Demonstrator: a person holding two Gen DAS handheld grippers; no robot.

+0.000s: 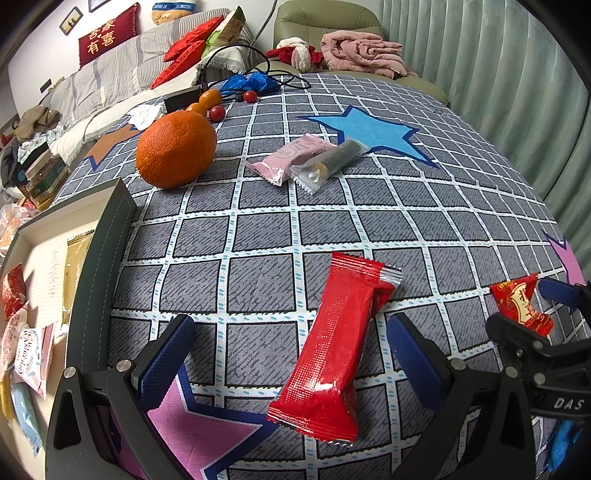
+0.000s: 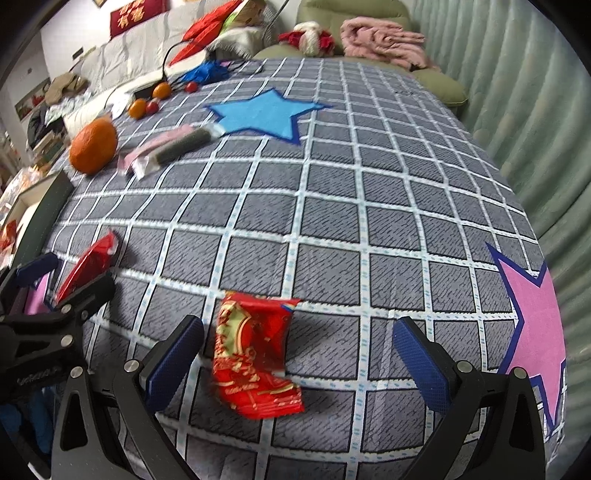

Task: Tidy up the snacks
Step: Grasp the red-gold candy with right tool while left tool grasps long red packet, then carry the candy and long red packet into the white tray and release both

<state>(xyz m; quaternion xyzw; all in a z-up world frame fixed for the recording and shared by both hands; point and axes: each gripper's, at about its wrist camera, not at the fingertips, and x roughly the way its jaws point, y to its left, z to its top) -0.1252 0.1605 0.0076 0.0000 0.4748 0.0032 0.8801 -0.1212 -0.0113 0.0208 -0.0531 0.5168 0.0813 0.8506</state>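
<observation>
Snack packets lie on a checked, star-patterned cloth between both spread grippers, sofa behind.

Red wrappers on a grey checked cloth with blue star.

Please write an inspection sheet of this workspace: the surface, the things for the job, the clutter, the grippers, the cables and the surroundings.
Surface: grey checked cloth with star patches.
Job's things: long red packet between the left fingers; small red packet between the right fingers; pink packet beside a clear-wrapped dark bar; open box holding snacks at the left.
Clutter: big orange, small oranges, blue bag.
Grippers: left hand-held gripper open; right hand-held gripper open.
Cables: black cable at the far edge.
Surroundings: green armchair, pink blanket, curtain.
</observation>
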